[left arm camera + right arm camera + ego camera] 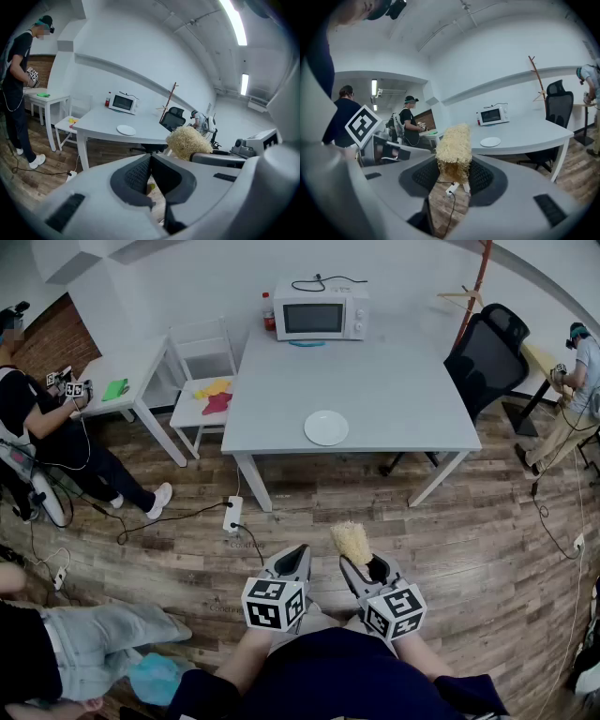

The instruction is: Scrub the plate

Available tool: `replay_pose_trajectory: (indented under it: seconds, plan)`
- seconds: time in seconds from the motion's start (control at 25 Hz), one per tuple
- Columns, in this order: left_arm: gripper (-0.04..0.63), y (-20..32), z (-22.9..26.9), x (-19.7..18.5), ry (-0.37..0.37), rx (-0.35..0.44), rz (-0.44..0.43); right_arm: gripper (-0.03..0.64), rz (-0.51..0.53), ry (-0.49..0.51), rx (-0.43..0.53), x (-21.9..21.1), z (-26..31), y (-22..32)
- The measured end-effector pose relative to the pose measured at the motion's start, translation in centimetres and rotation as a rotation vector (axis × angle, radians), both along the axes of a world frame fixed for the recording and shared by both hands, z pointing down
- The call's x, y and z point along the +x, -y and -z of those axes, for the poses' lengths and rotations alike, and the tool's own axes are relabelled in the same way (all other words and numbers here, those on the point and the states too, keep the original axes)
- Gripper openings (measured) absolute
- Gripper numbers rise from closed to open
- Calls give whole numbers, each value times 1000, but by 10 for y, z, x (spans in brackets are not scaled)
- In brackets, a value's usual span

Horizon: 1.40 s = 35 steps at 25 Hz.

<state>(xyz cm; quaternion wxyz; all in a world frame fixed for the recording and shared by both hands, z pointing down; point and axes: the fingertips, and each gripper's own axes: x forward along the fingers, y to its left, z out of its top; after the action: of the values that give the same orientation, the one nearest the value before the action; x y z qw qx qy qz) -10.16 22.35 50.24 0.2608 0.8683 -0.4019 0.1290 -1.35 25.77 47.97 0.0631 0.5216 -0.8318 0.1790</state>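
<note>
Head view shows the round white plate [326,427] lying flat near the front edge of the light grey tabletop [394,381]. It sits alone, well apart from the white microwave oven [320,310] at the far edge. Both tools are held low in front of the person, with a stretch of wooden floor [281,512] between them and the tabletop.

Tool state:
- The right tool [453,171] is clamped on a straw-coloured fibrous scrubbing pad [453,147]. The pad stands upright between the jaws, with most of its length projecting past the tips.
- The left tool [150,161] is fully closed. Its ribbed pads meet and nothing is between them.

Step in hand, as judged: approach. No contact with the plate has been made, so scrubbing has not begun.

Recommended procedure:
1. Bring both tools over the tabletop before lowering either one.
2. Open the left tool and pinch the near rim of the plate, or press a closed tip on the rim. An unrestrained plate on a smooth surface is likely to slide under the pad.
3. Present the free end of the pad flat to the plate face, not edge-on.
4. Use moderate downward pressure. The pad looks soft and is gripped near its base, so it may bend or pull out of the jaws.
</note>
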Motion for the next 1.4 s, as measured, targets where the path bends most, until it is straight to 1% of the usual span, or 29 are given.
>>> replay_pose_trajectory:
  seconds: [0.36, 0.52, 0.6, 0.76, 1.04, 1.2, 1.4]
  plan:
    - [18, 0, -5, -8, -11, -9, 17, 176, 23, -13, -3, -7, 0, 5]
    - [18, 0, -10, -13, -4, -20, 16, 176, 37, -17, -6, -14, -2, 10]
    - [18, 3, -12, -17, -1, -25, 16, 176, 32, -7, -6, -17, -2, 14]
    - [18, 5, -18, -25, -2, -45, 17, 176, 26, 45, -16, -23, -1, 18]
    - [18, 24, -24, -24, 0, -63, 27, 176, 12, 27, -54, -9, -12, 28]
    - [18, 43, -24, -19, 2, -62, 39, 176, 13, 44, -61, 0, -14, 54]
    - [18, 82, -27, -11, 6, -66, 65, 176, 66, 56, -38, 0, -10, 112]
